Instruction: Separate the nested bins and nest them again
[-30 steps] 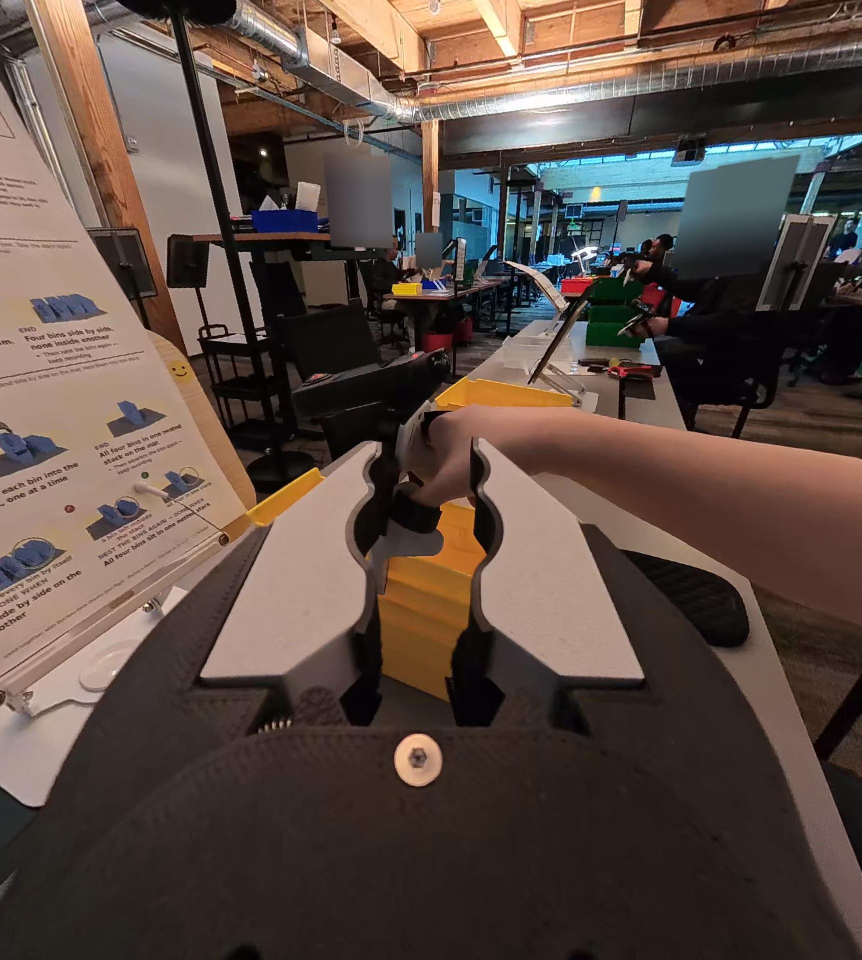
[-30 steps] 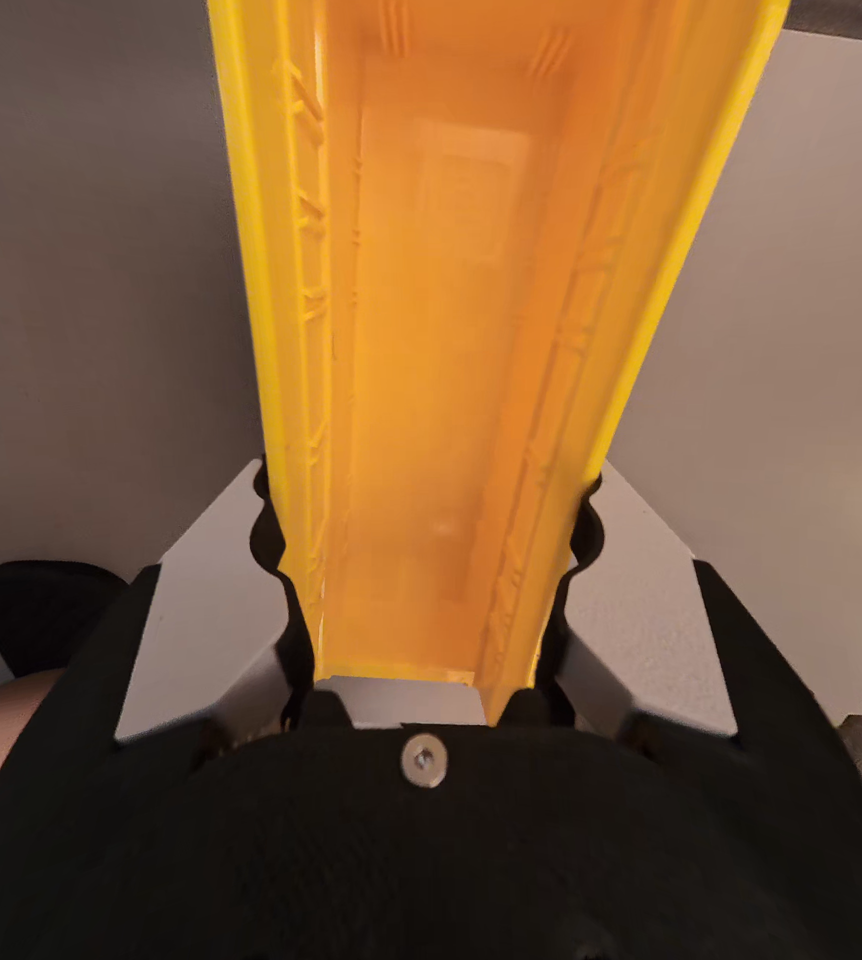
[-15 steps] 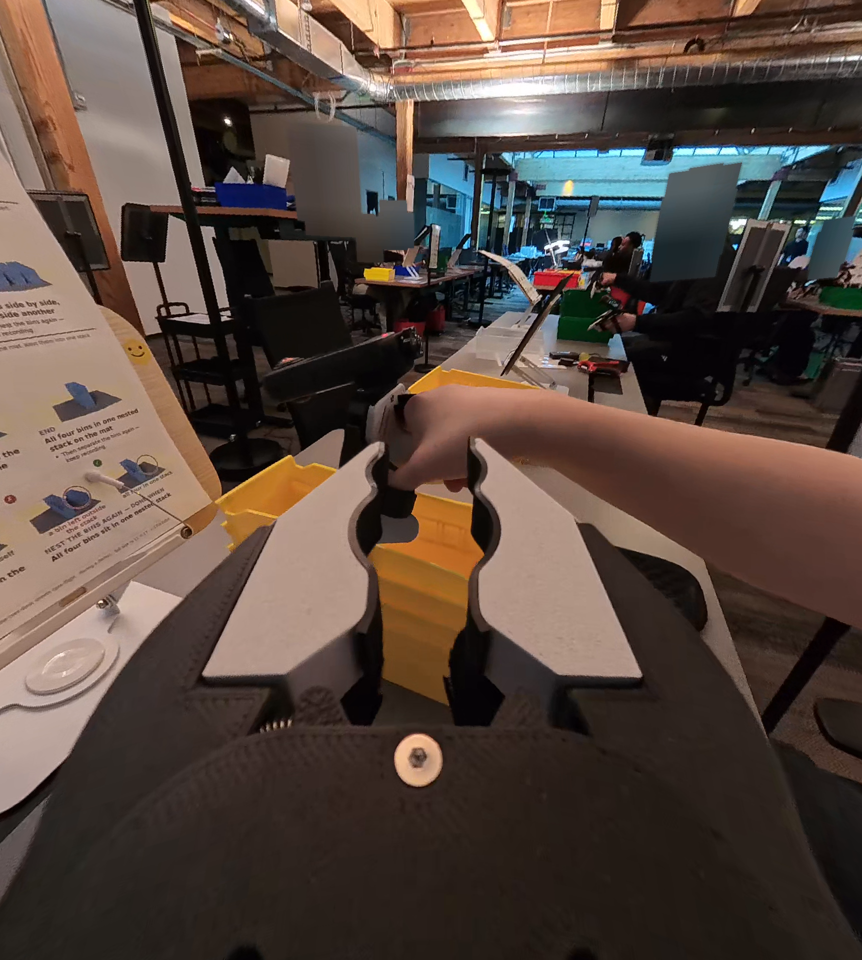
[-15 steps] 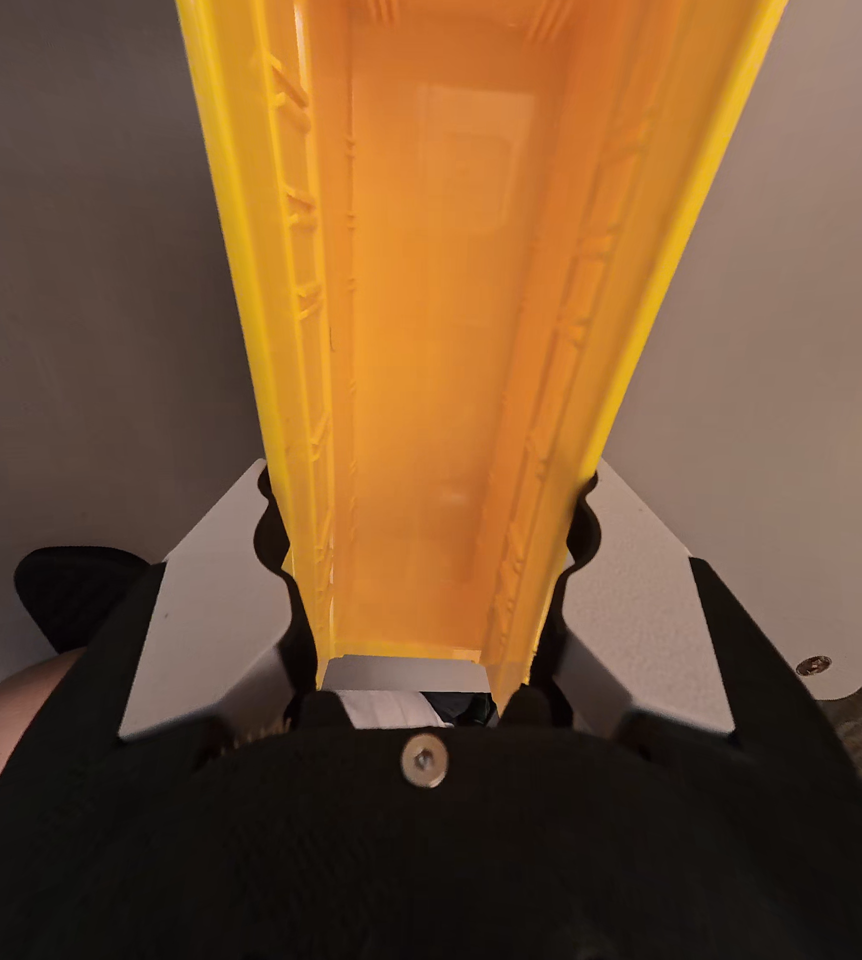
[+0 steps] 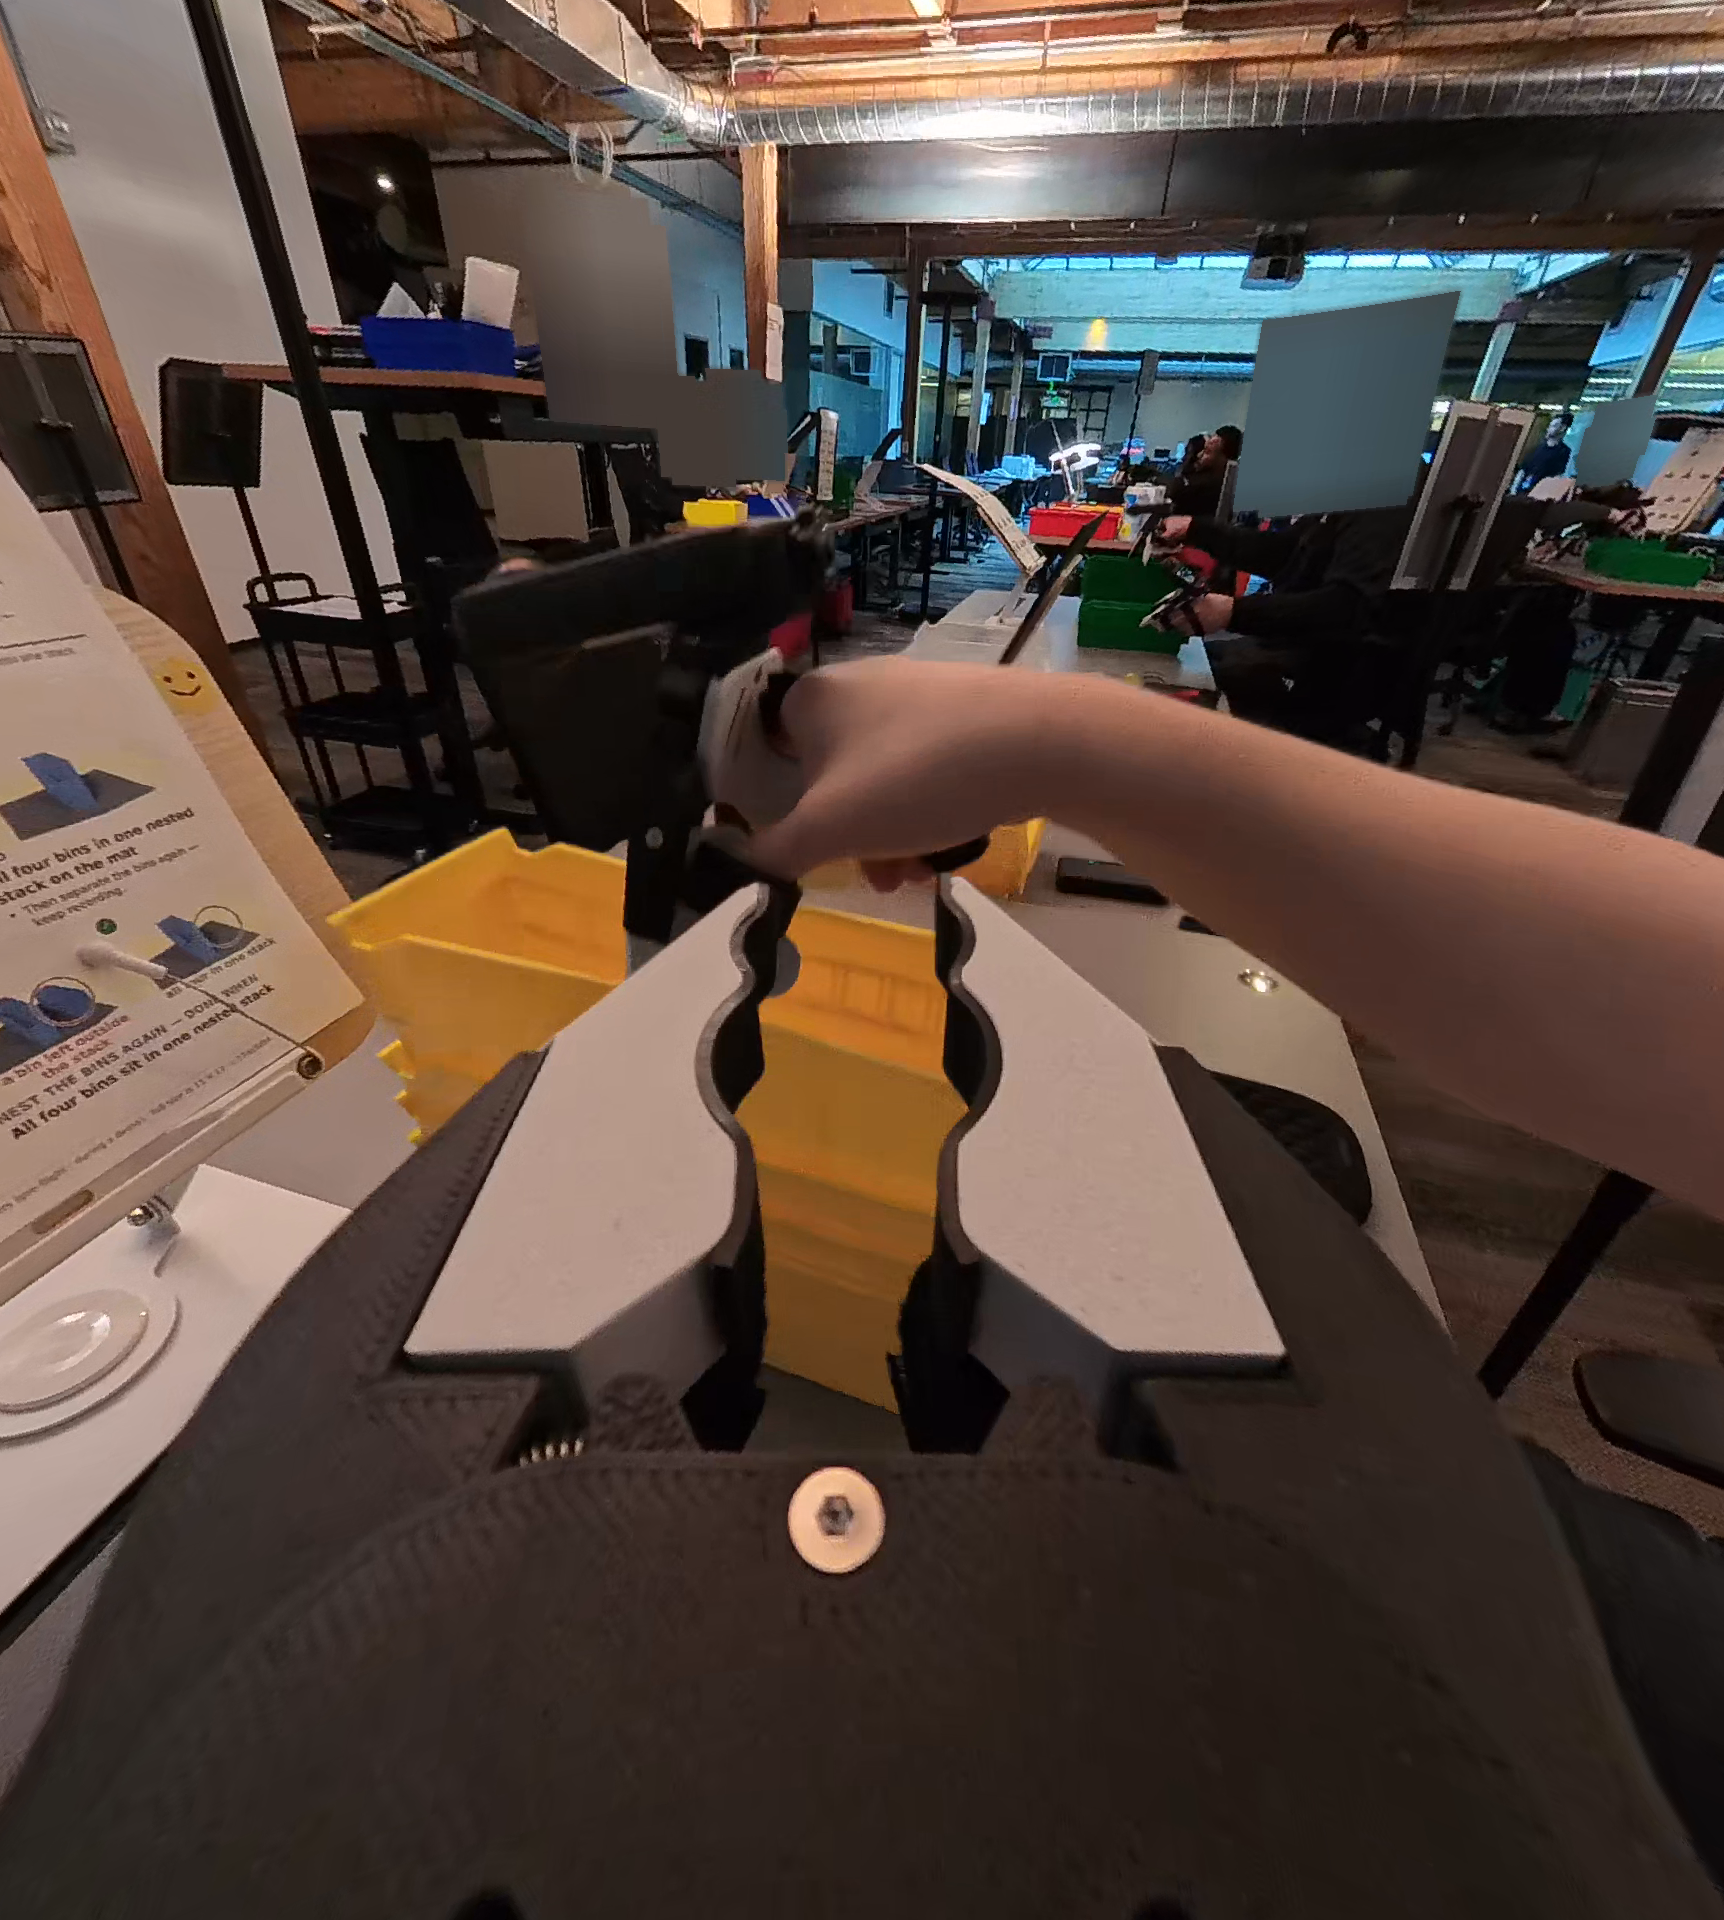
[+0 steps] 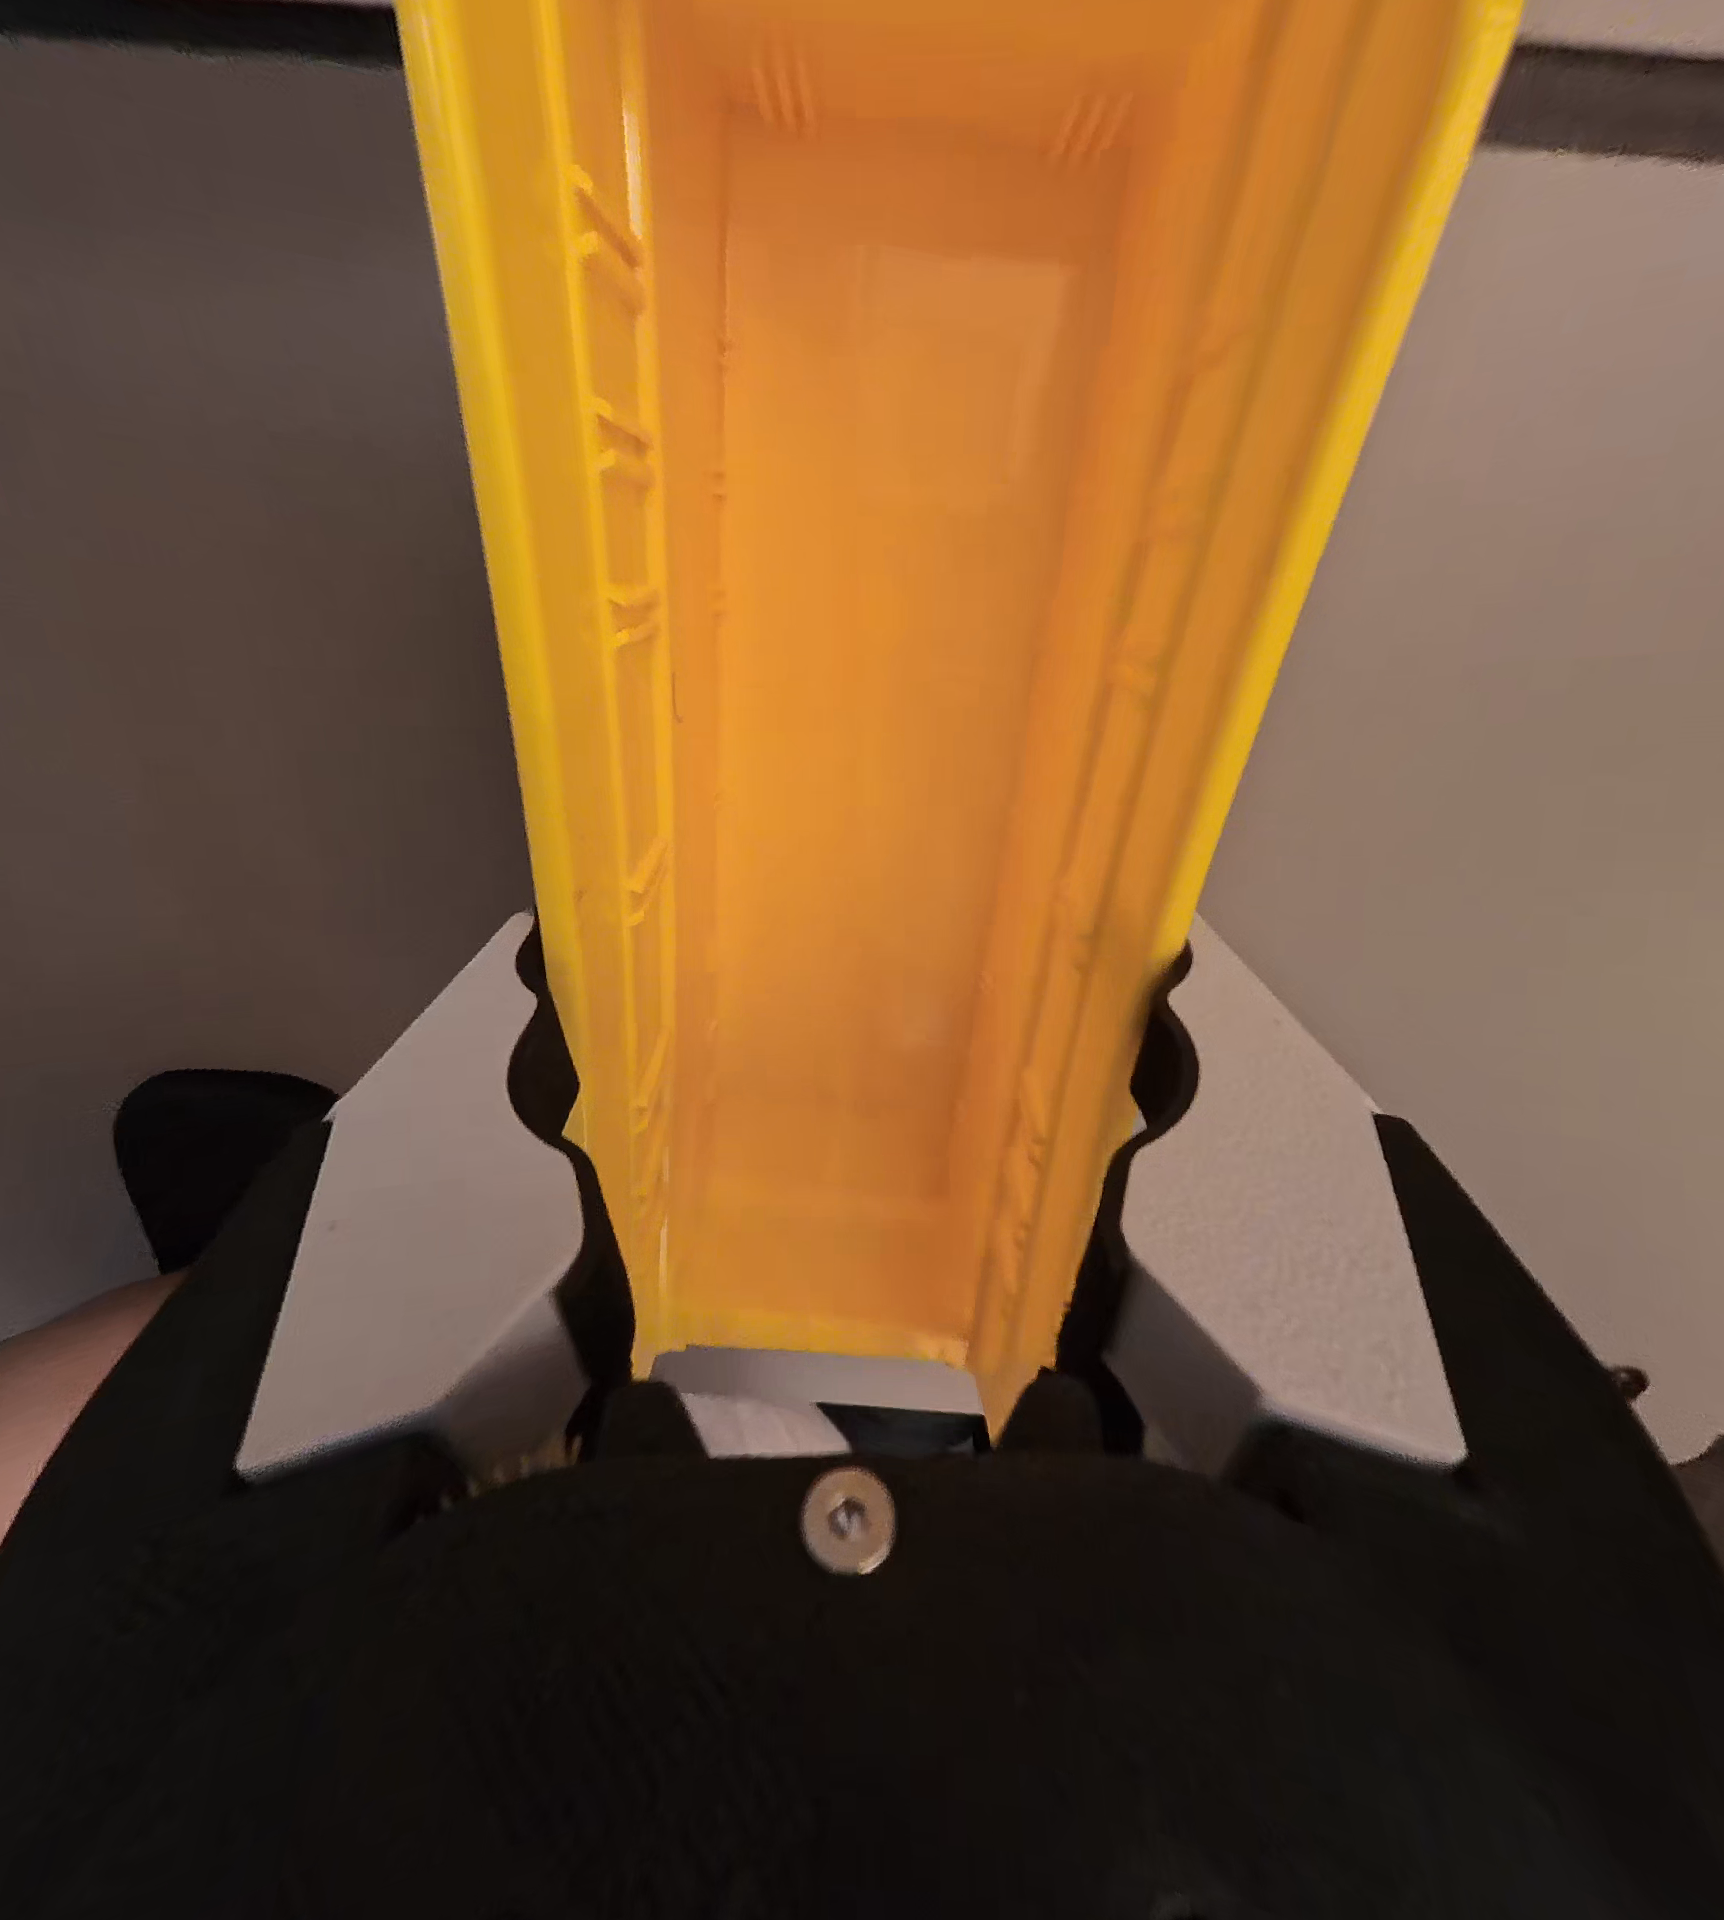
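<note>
Behind the yellow bin [image 6: 899,623], both fingertips [image 6: 1164,997] lie hidden.

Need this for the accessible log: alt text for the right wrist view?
The right tool grips a yellow bin by both side walls, its open inside facing the camera. Behind it lies a pale table; a forearm shows lower left.
</note>
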The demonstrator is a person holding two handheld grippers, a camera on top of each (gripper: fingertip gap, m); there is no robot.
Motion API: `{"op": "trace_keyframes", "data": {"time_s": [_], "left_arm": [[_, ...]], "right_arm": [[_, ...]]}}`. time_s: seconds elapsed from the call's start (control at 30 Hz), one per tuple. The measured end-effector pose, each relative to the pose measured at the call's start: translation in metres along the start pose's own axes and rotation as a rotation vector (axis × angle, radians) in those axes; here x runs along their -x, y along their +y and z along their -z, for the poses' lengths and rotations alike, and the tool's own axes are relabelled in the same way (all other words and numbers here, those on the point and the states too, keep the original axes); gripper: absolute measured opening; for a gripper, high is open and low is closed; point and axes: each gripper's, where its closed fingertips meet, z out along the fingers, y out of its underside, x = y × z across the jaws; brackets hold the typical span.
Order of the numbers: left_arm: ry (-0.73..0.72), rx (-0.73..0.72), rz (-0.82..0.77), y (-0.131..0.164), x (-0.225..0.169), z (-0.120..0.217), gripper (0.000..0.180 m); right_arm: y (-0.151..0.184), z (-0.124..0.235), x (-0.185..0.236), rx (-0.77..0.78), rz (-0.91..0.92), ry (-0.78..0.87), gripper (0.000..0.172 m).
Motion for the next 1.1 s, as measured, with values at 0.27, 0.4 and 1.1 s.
{"op": "trace_keyframes", "data": {"time_s": [0.27, 0.4, 1.1], "left_arm": [[0.0, -0.034, 0.006, -0.008, -0.002, 0.006, 0.029], [-0.005, -0.04, -0.003, -0.01, -0.004, 0.008, 0.029], [-0.044, 0.025, -0.034, -0.001, -0.002, -0.001, 0.031]], "right_arm": [[-0.012, 0.09, -0.038, -0.189, 0.006, -0.037, 0.111], [-0.006, 0.098, -0.088, -0.224, -0.017, -0.037, 0.11], [0.047, -0.107, -0.227, -0.027, -0.041, 0.035, 0.116]]}}
